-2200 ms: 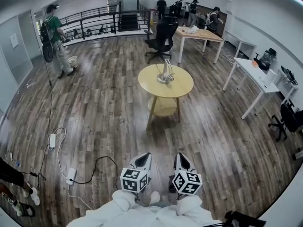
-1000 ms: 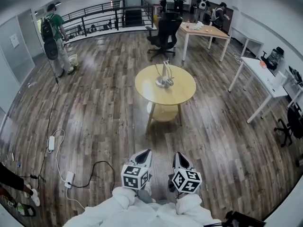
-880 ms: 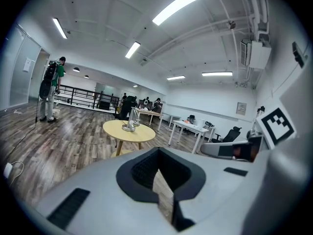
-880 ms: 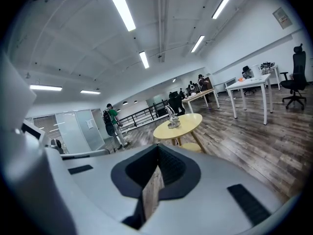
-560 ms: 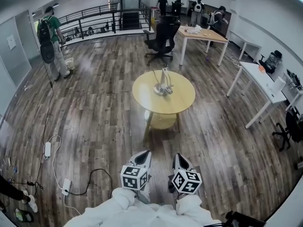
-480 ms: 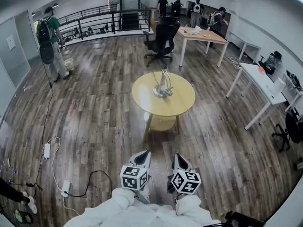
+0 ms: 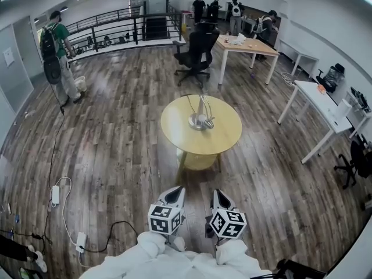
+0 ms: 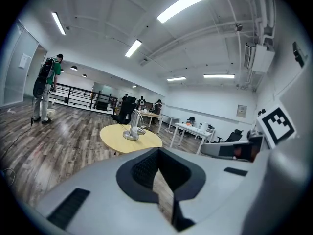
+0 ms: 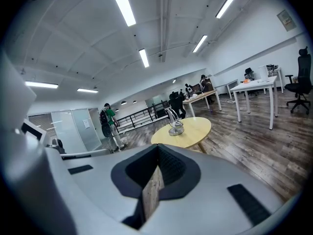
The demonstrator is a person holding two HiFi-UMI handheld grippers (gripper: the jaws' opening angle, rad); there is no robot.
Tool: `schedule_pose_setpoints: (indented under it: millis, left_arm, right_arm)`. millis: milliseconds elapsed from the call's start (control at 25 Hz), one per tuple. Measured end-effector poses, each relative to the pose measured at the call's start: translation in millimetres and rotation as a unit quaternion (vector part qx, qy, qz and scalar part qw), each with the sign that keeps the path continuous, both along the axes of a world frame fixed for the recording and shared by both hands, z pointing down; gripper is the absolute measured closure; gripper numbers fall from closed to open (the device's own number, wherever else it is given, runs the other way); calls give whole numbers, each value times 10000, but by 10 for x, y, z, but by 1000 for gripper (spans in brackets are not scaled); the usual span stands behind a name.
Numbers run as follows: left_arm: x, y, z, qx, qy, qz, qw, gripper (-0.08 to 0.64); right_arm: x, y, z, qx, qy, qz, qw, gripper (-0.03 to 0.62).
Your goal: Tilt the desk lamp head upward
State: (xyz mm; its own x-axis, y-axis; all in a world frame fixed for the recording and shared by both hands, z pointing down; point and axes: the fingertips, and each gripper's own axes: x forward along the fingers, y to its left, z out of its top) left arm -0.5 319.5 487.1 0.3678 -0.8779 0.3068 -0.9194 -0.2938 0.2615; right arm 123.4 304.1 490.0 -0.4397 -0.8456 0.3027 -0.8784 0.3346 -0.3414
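Observation:
A silver desk lamp [image 7: 200, 117] with a round base and a thin bent arm stands near the middle of a round yellow table [image 7: 174, 137]. Its head hangs low, close to the base. My left gripper [image 7: 178, 191] and right gripper [image 7: 220, 192] are side by side at the bottom of the head view, both shut with nothing in them, and well short of the table. In the left gripper view the lamp [image 8: 133, 129] is small and far beyond the shut left gripper [image 8: 159, 173]. The right gripper view shows the lamp [image 9: 174, 123] far beyond the shut right gripper [image 9: 156, 177].
A black office chair [image 7: 197, 48] and a wooden desk [image 7: 247, 44] stand behind the table, a white desk [image 7: 317, 95] to its right. A person with a backpack [image 7: 55, 54] stands far left. Cables and power strips [image 7: 81, 240] lie on the wood floor at lower left.
The round table and lamp sit lower and nearer in the head view than before. Both grippers keep their place in that view, still shut. The person with the backpack has shifted left.

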Motion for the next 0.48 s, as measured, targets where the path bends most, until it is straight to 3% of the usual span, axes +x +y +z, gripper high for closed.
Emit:
schedule_pose_setpoints:
  millis: [480]
  left_arm:
    - [-404,-620,64,-76,26,-33,10000,561]
  right_arm:
    - [-291,-564,74,-137,35,81,9999,580]
